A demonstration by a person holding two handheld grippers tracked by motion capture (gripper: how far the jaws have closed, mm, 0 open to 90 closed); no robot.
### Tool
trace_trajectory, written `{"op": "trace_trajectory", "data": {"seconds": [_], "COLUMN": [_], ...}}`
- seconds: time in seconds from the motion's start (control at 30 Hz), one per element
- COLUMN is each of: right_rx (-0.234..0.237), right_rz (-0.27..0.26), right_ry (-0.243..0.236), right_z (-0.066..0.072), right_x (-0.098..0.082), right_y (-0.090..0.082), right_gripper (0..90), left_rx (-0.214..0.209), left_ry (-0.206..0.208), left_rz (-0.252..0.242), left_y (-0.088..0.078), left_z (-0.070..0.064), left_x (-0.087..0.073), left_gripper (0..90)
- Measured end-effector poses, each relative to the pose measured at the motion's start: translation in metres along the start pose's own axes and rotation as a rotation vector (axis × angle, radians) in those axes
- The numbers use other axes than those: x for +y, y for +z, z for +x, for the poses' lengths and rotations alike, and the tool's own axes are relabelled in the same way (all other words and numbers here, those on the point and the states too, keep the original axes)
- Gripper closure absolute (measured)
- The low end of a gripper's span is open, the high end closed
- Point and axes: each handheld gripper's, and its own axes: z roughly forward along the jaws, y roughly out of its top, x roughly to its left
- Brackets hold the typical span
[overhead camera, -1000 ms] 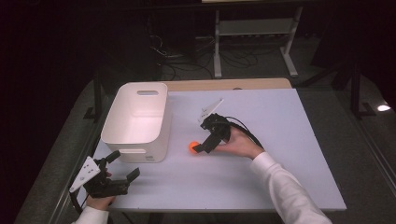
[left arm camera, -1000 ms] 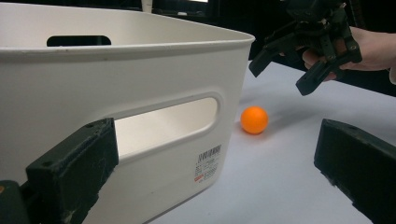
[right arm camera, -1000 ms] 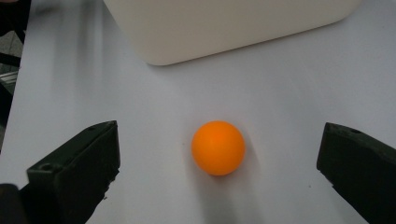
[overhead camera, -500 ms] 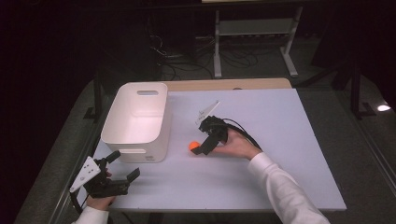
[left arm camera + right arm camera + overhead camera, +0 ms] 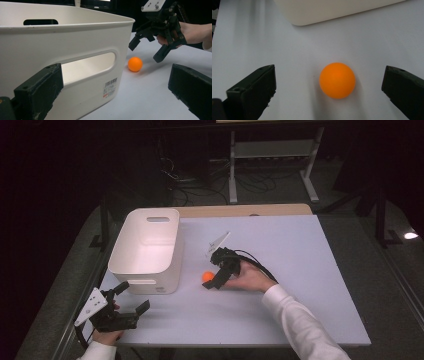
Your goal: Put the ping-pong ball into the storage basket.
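Observation:
A small orange ball (image 5: 206, 276) lies on the pale table (image 5: 300, 285) just right of the white bin (image 5: 145, 270). My right gripper (image 5: 210, 278) is open and angled down over the ball. In the right gripper view the ball (image 5: 337, 80) rests on the table between the two spread jaws, touching neither, under my right gripper (image 5: 329, 72). My left gripper (image 5: 134, 295) is open and holds nothing near the table's front left corner. From the left gripper view (image 5: 117, 72) I see the bin's near wall (image 5: 75, 37), the ball (image 5: 135, 64) and the right gripper (image 5: 145, 52).
The bin has handle slots and looks empty inside. Its corner (image 5: 324, 10) stands close beyond the ball. A cable trails from the right gripper across the table (image 5: 255, 262). A metal rack (image 5: 270, 155) stands on the floor behind the table.
My right gripper has edged slightly left and down toward the ball. The ball, the bin and my left gripper have stayed put.

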Motion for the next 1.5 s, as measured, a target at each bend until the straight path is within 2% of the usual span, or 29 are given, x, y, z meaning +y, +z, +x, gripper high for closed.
{"op": "trace_trajectory", "data": {"seconds": [0.3, 0.33, 0.47, 0.5, 0.53, 0.67, 0.83, 0.87, 0.93, 1.07, 1.13, 1.17, 1.2, 1.33, 1.4, 1.5], "right_rx": [0.001, 0.013, -0.006, 0.003, -0.006, -0.01, 0.014, 0.021, 0.004, 0.013, -0.016, -0.016, 0.003, -0.001, 0.007, 0.006], "right_rz": [0.035, 0.035, 0.044, 0.045, 0.052, 0.064, 0.048, 0.042, 0.037, 0.032, 0.04, 0.04, 0.045, 0.057, 0.059, 0.056], "right_ry": [-0.006, -0.005, -0.008, -0.005, -0.018, -0.018, -0.013, -0.007, -0.008, -0.017, -0.015, -0.015, -0.004, -0.014, -0.02, -0.025], "right_z": [-0.001, -0.002, -0.001, -0.001, -0.001, -0.001, -0.004, -0.005, -0.005, -0.006, -0.006, -0.006, -0.007, -0.006, -0.006, -0.005], "right_x": [-0.002, -0.002, -0.002, -0.003, -0.003, -0.004, -0.006, -0.006, -0.005, -0.005, -0.005, -0.005, -0.006, -0.006, -0.006, -0.005], "right_y": [0.013, 0.015, 0.018, 0.019, 0.021, 0.026, 0.025, 0.024, 0.022, 0.019, 0.018, 0.018, 0.018, 0.019, 0.019, 0.017], "right_gripper": [0.0, 0.0, 0.0, 0.0, 0.0, 0.6, 13.2, 13.4, 17.8, 25.7, 27.8, 27.8, 32.3, 40.5, 47.5, 49.2], "left_rx": [-0.004, -0.004, -0.004, -0.004, -0.004, -0.002, -0.001, 0.0, 0.002, 0.001, 0.0, 0.0, 0.002, 0.0, -0.001, 0.001], "left_ry": [-0.004, -0.003, -0.005, -0.004, -0.007, -0.006, -0.004, -0.004, -0.003, -0.002, -0.004, -0.004, -0.005, -0.009, -0.008, -0.001], "left_rz": [0.0, -0.001, -0.001, -0.002, -0.002, 0.0, 0.003, 0.004, 0.007, 0.005, 0.004, 0.004, 0.007, 0.009, 0.007, 0.018], "left_y": [0.001, 0.001, 0.001, 0.001, 0.001, 0.0, 0.0, 0.0, 0.0, 0.0, 0.0, 0.0, 0.0, 0.0, 0.0, -0.001], "left_z": [-0.001, -0.001, -0.001, -0.001, -0.001, -0.001, 0.0, 0.0, 0.0, 0.0, 0.0, 0.0, 0.0, 0.0, 0.0, 0.0], "left_x": [-0.001, -0.001, -0.001, -0.001, 0.0, 0.0, -0.001, -0.001, 0.0, -0.001, -0.001, -0.001, -0.001, -0.001, -0.001, -0.001], "left_gripper": [0.0, 0.0, 0.0, 0.0, 0.0, 0.0, 0.0, 0.0, 0.0, 0.0, 0.0, 0.0, 0.0, 0.0, 0.0, 0.0]}}
